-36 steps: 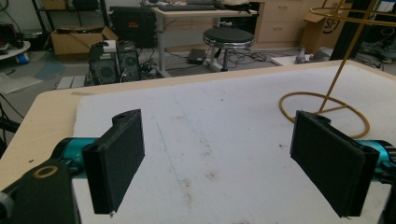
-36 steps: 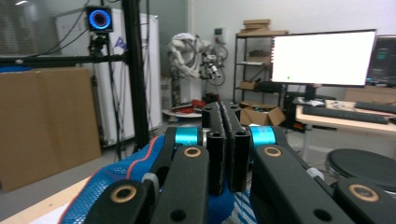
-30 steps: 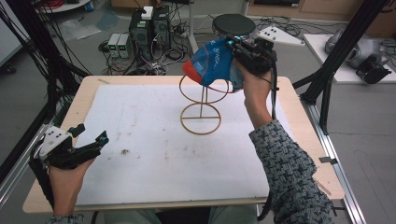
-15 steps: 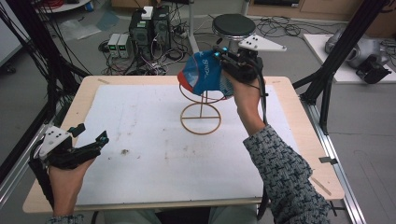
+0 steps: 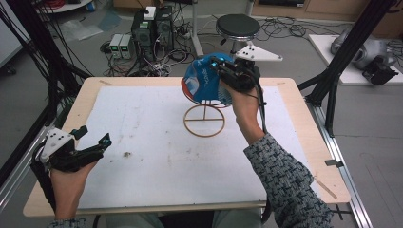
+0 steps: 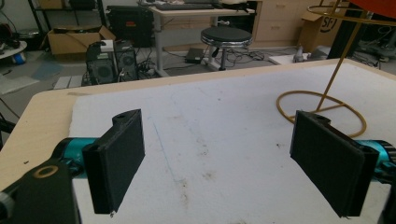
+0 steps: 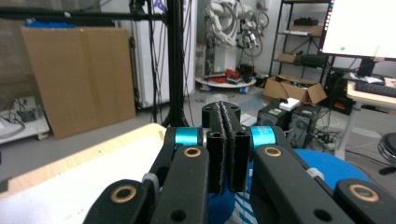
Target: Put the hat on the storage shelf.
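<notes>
right claw (image 5: 216,64) pinches blue cap (image 5: 202,84) above stand (image 5: 204,118).

A: Support surface?
B: Light wood table (image 5: 304,123), centre of frame in high view. White foam mat (image 5: 157,156) covers most of the top; wood border exposed all round.
A: Items on mat?
B: Gold wire stand (image 5: 204,120), ring base flat on mat, upper centre. Small dark speck (image 5: 126,154) at left-centre; mat scuffed.
</notes>
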Motion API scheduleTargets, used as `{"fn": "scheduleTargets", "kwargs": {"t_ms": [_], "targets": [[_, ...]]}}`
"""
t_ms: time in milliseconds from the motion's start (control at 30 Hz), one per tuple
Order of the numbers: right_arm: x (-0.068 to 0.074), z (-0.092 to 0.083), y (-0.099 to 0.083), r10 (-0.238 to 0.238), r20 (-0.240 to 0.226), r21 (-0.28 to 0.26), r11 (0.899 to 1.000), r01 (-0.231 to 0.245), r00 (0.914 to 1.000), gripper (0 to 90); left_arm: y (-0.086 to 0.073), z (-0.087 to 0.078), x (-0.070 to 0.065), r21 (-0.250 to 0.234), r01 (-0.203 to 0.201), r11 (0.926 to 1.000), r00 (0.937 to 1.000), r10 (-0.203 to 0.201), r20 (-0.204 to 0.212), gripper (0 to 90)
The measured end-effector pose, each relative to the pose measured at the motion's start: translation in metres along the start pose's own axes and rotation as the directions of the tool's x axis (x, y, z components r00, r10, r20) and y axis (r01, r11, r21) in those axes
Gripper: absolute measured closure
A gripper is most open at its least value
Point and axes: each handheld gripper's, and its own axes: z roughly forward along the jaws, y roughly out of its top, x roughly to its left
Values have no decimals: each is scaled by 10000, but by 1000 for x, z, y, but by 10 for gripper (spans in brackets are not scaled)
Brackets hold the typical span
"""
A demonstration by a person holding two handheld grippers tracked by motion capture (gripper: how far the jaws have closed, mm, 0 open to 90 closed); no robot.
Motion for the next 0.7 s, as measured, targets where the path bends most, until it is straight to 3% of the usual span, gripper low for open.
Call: {"fn": "scheduleTargets", "kwargs": {"t_ms": [500,700], "targets": [[11,13,-4,38,-334,222,9997,-31,9994,891,1,0,-1,-9,-25,10000,10000,25,39,181],[13,20,-11,-117,-161,513,9986,125,9998,888,1,0,-1,-27,-28,10000,10000,28,52,181]]}}
